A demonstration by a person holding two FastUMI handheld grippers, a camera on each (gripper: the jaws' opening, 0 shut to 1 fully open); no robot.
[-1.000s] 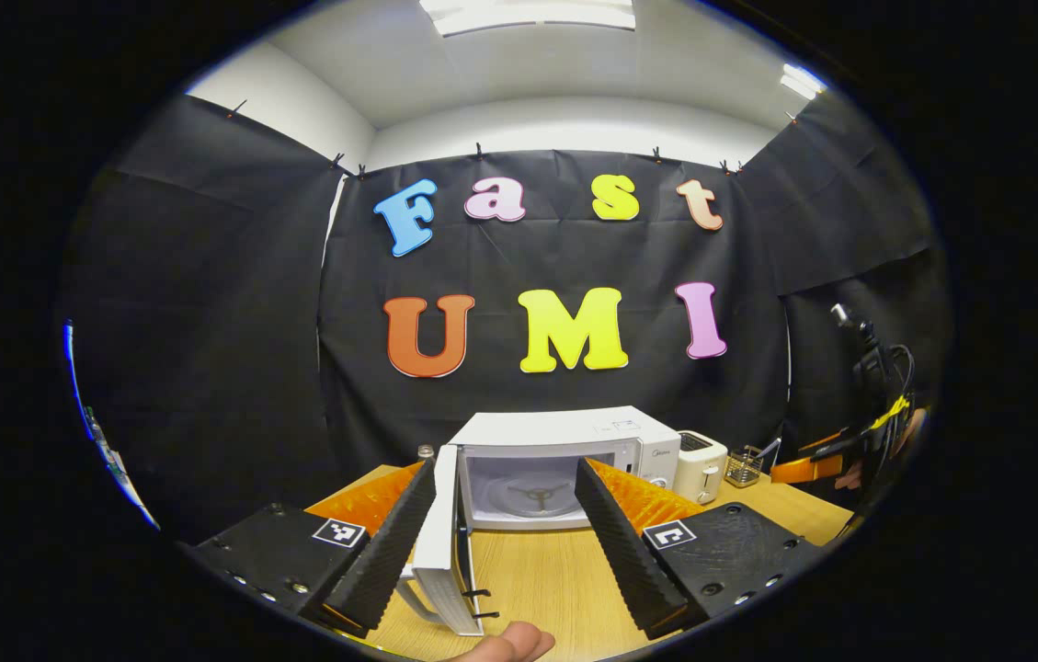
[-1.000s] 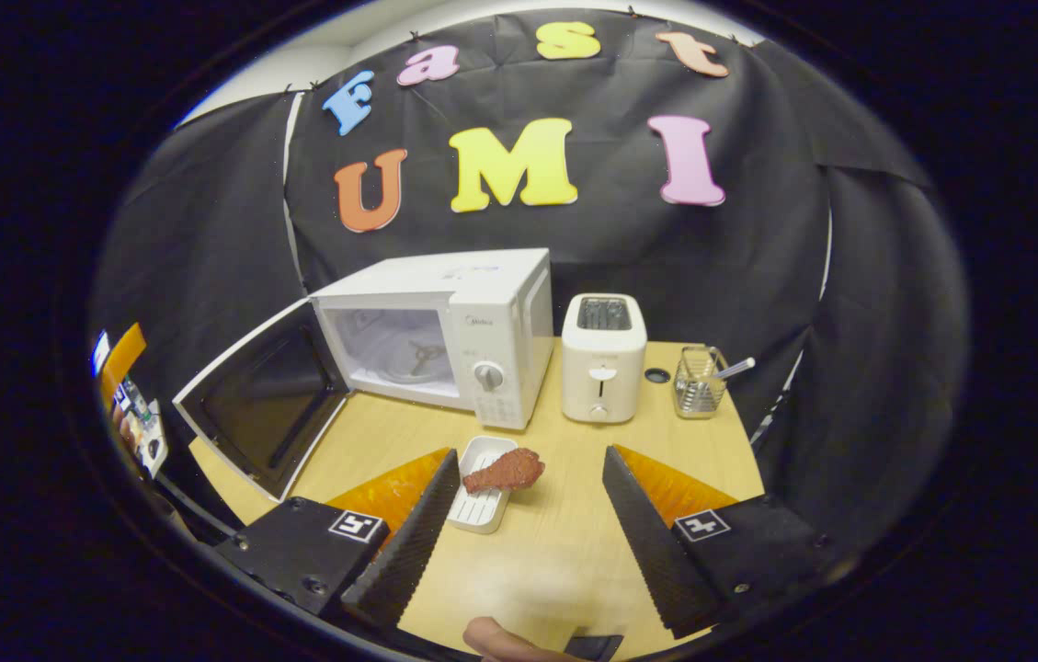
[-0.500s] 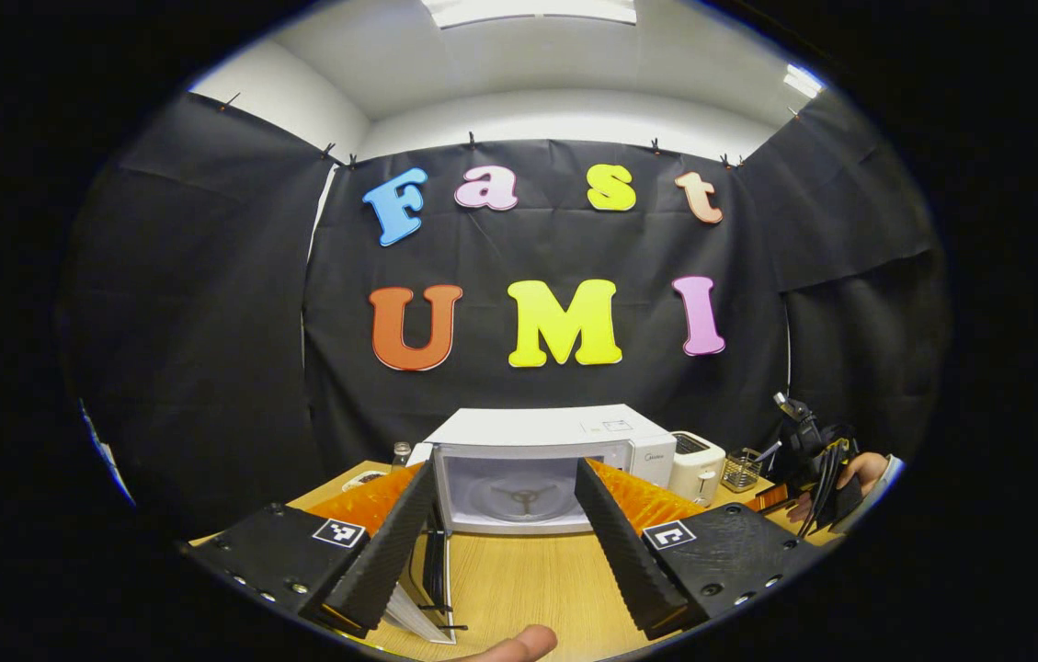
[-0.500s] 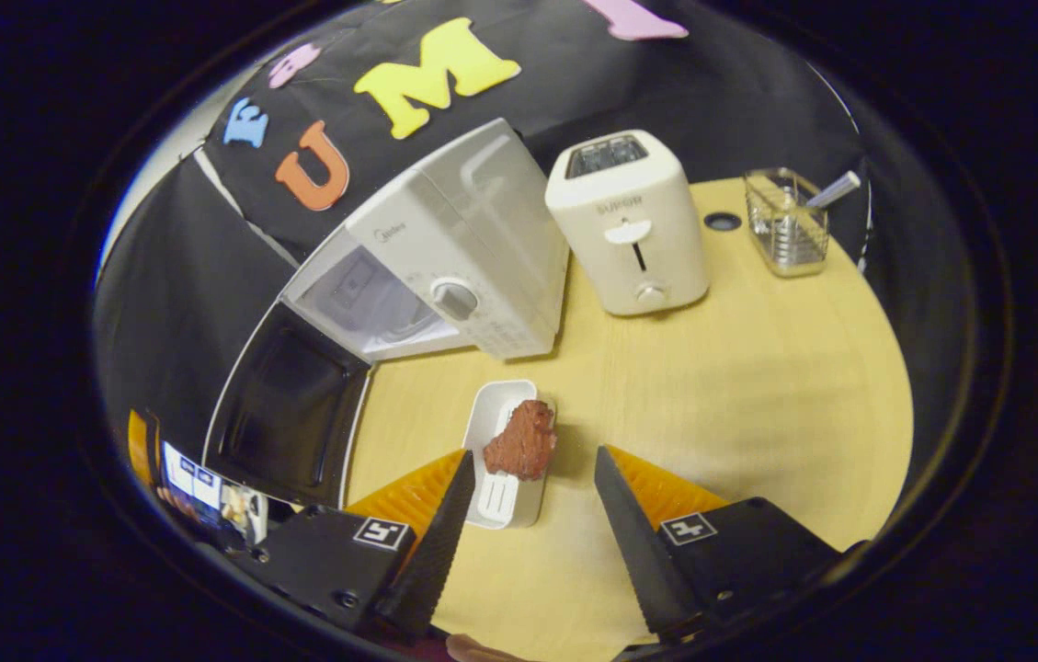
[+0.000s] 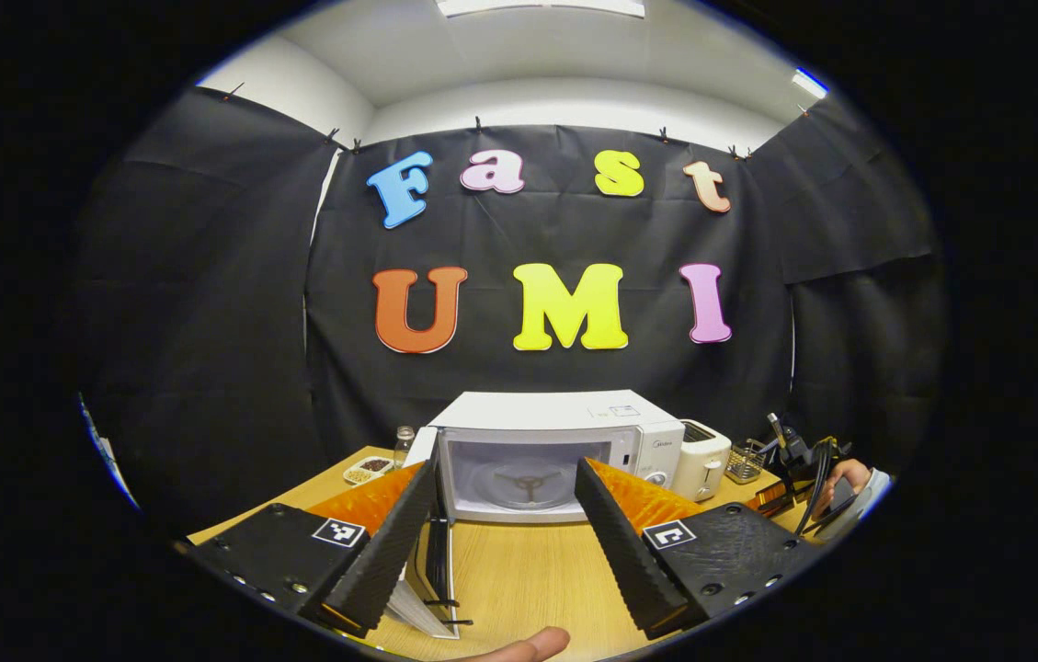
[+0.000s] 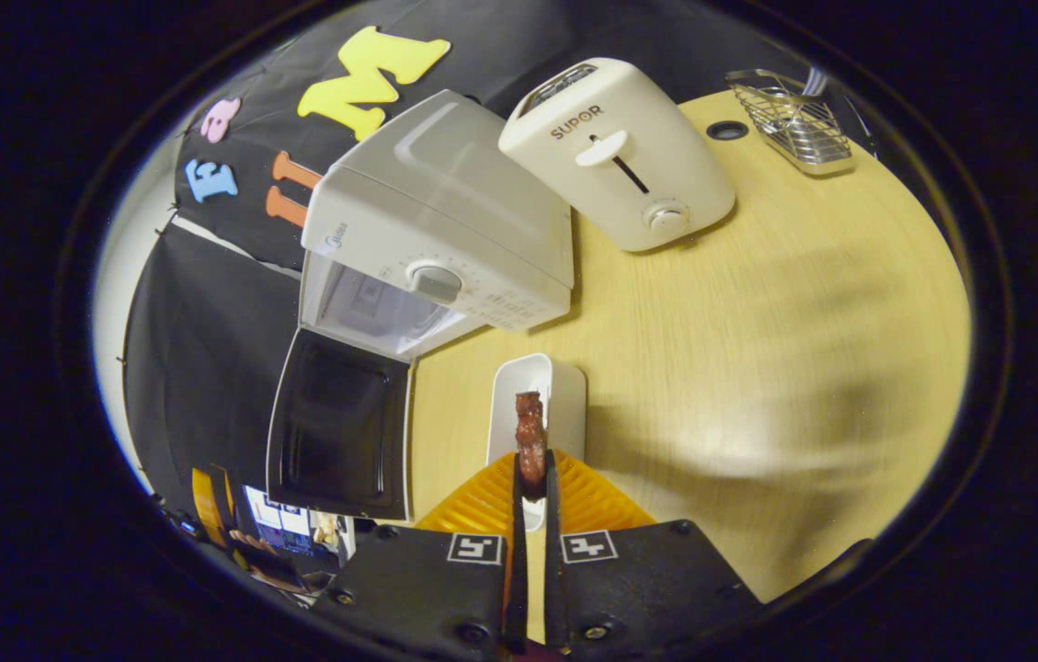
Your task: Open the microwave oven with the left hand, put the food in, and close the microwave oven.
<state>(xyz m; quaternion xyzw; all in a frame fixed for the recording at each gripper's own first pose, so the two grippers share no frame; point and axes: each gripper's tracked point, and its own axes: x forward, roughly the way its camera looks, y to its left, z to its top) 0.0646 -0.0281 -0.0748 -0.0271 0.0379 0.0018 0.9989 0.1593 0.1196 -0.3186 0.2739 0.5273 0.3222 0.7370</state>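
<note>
Now the right gripper (image 6: 530, 478) is closed on the food (image 6: 530, 439), both fingers pinching its near end above the white tray (image 6: 564, 386). That tray sits on the table (image 6: 758, 368) just in front of the microwave (image 6: 445, 221), whose door (image 6: 339, 423) hangs wide open to the tray's left. Beside the microwave, on the far side from the door, stands a toaster (image 6: 620, 156), and past that a wire basket (image 6: 790, 129). Facing the microwave's empty cavity (image 5: 528, 478), the left gripper (image 5: 505, 524) is spread wide and holds nothing.
</note>
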